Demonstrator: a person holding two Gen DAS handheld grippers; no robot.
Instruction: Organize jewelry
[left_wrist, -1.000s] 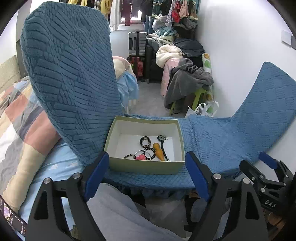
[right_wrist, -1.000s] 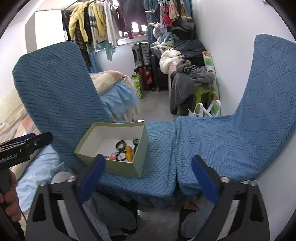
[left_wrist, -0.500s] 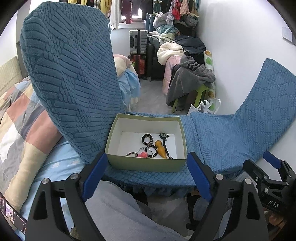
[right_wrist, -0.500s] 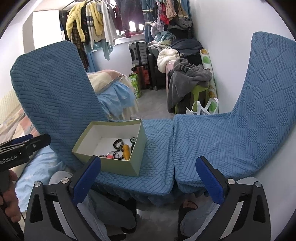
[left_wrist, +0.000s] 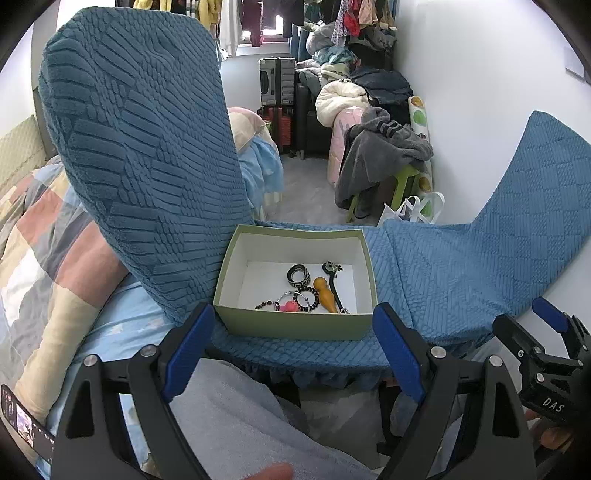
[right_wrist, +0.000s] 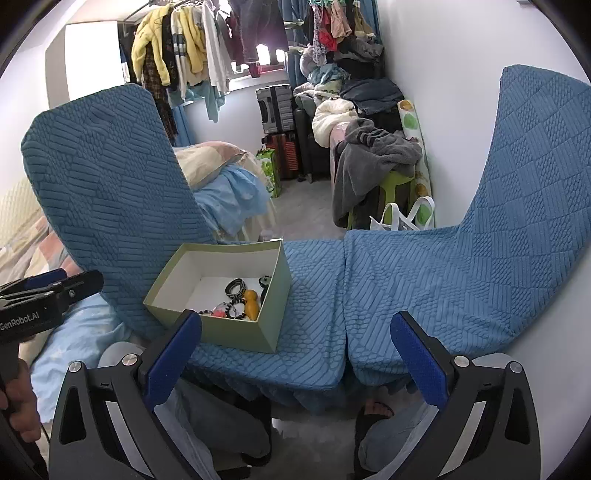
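1. While spread wide and empty, left gripper (left_wrist: 291, 339) near the pale green open cardboard box (left_wrist: 295, 326) on the blue quilted seat cover (left_wrist: 424, 280).
2. Right gripper (right_wrist: 295, 350) likewise wide, holding nothing.
3. Inside the box: black patterned ring (left_wrist: 299, 274), orange gourd-shaped pendant (left_wrist: 325, 293), dark beaded bracelet (left_wrist: 308, 301).

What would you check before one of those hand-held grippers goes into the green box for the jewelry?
1. Left hand-held gripper open and empty: ok.
2. Right hand-held gripper open and empty: ok.
3. Green box sits flat on the blue chair seat, no lid: ok.
4. Jewelry in reach at the box's near right: patterned ring, orange pendant, beaded bracelet: ok.
5. Pieces lie apart: not ok, the near ones overlap.
6. A place to sort them into: cannot tell.
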